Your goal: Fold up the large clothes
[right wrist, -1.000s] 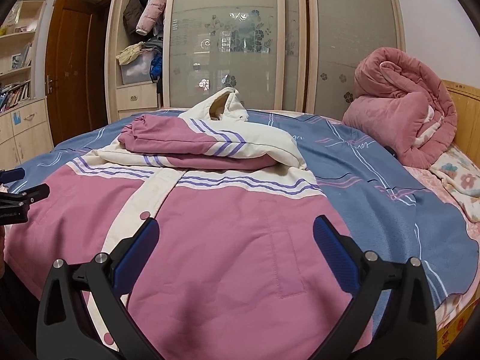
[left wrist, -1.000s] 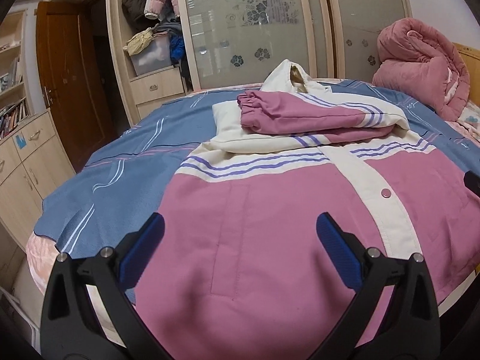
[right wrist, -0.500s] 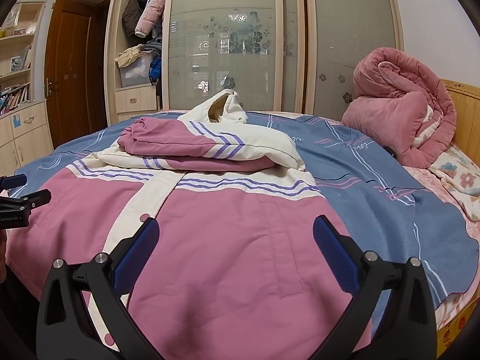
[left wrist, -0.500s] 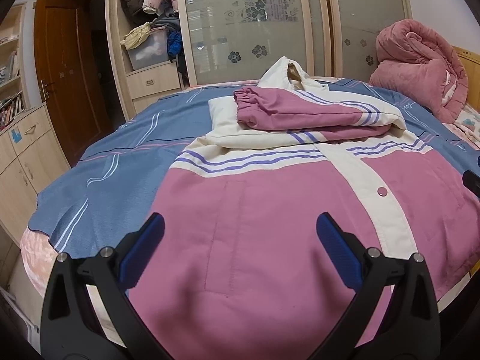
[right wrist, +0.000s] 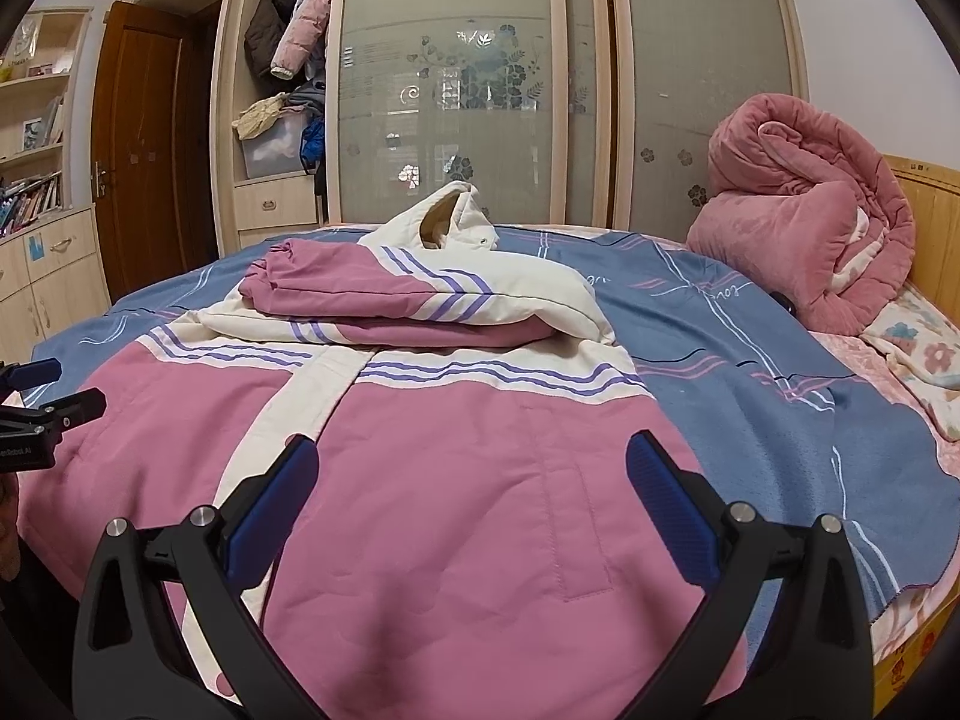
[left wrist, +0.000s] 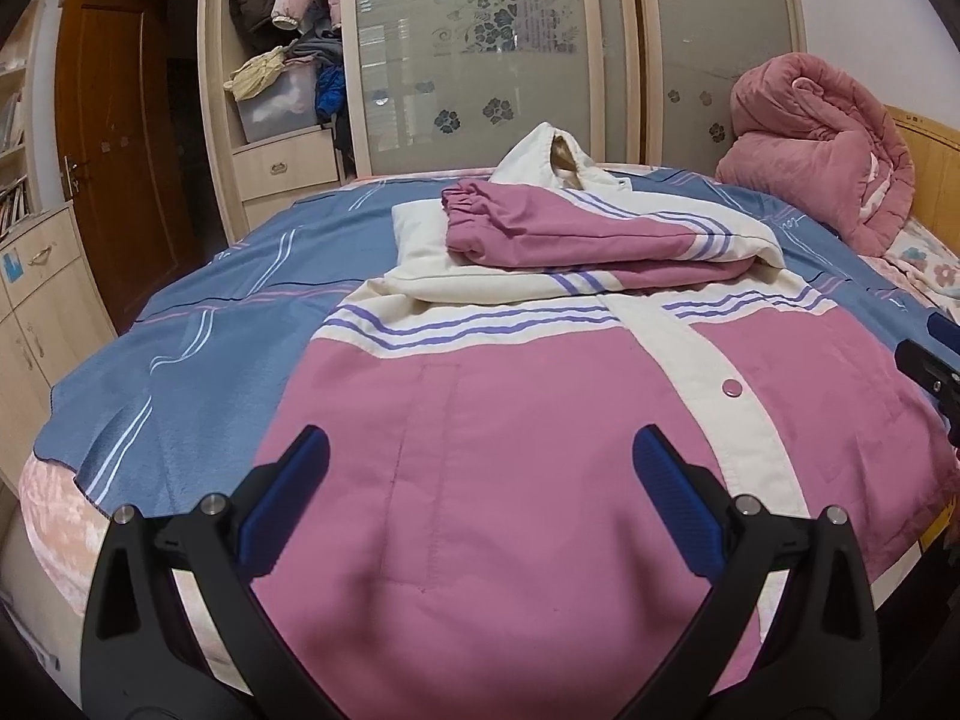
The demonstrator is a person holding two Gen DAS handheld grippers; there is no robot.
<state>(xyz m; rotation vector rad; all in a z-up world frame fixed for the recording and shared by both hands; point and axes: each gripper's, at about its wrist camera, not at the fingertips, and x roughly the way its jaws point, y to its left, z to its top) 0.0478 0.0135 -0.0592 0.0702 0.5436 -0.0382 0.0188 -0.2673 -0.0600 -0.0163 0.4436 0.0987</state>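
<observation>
Both tongs hover level over the hem of the pink-and-cream hooded jacket [left wrist: 540, 420] on the bed [left wrist: 198, 360]: left tongs [left wrist: 480, 480] and right tongs [right wrist: 471, 480] gape wide, holding nothing.

One jacket [left wrist: 540, 420], one rolled quilt [left wrist: 822, 144], one bedsheet [left wrist: 198, 348], two claws [left wrist: 480, 474] [right wrist: 471, 480].

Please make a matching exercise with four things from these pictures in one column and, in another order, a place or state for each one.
Things:
1. jacket
2. sleeves
3. quilt
4. left gripper

Places or states:
A. rolled up near the headboard
B. jaws open, holding nothing
C. spread flat on the blue sheet
D. folded across the chest

Pairs: 1-C, 2-D, 3-A, 4-B
</observation>
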